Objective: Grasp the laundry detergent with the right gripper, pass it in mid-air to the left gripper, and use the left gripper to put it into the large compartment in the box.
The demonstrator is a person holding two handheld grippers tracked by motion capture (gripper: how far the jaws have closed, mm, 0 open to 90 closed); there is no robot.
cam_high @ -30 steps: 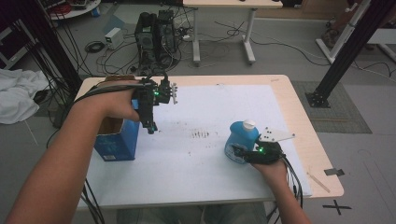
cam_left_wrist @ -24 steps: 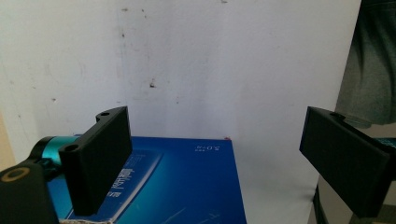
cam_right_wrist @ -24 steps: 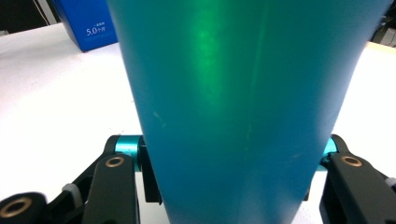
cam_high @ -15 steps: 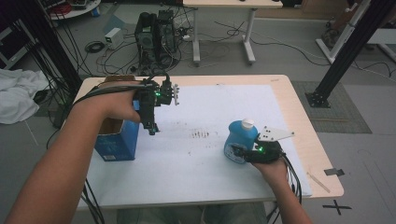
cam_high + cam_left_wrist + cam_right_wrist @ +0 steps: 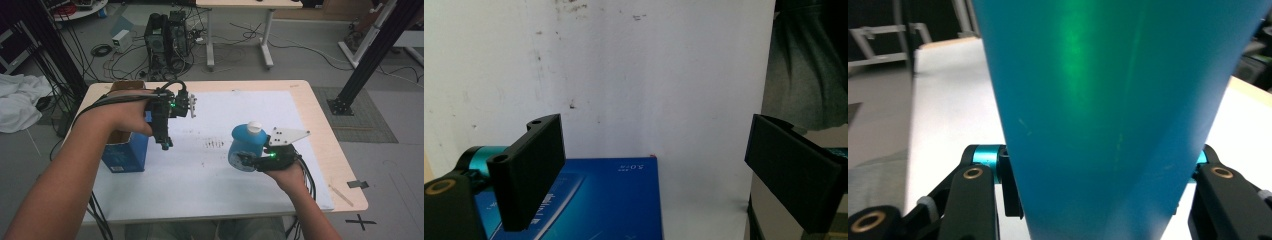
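Right claw (image 5: 246, 161) is clamped low on the blue bottle (image 5: 245, 145), which leans; it could swing or slip. Left claw (image 5: 164, 142) hangs open over the blue box (image 5: 122, 155).

We see our left gripper (image 5: 654, 170) with its black jaws spread wide apart, nothing between them, hanging over a blue box (image 5: 609, 200) that lies on the white table cover (image 5: 649, 75).

The right tool (image 5: 246, 161) has lifted the blue bottle (image 5: 245, 145) slightly.
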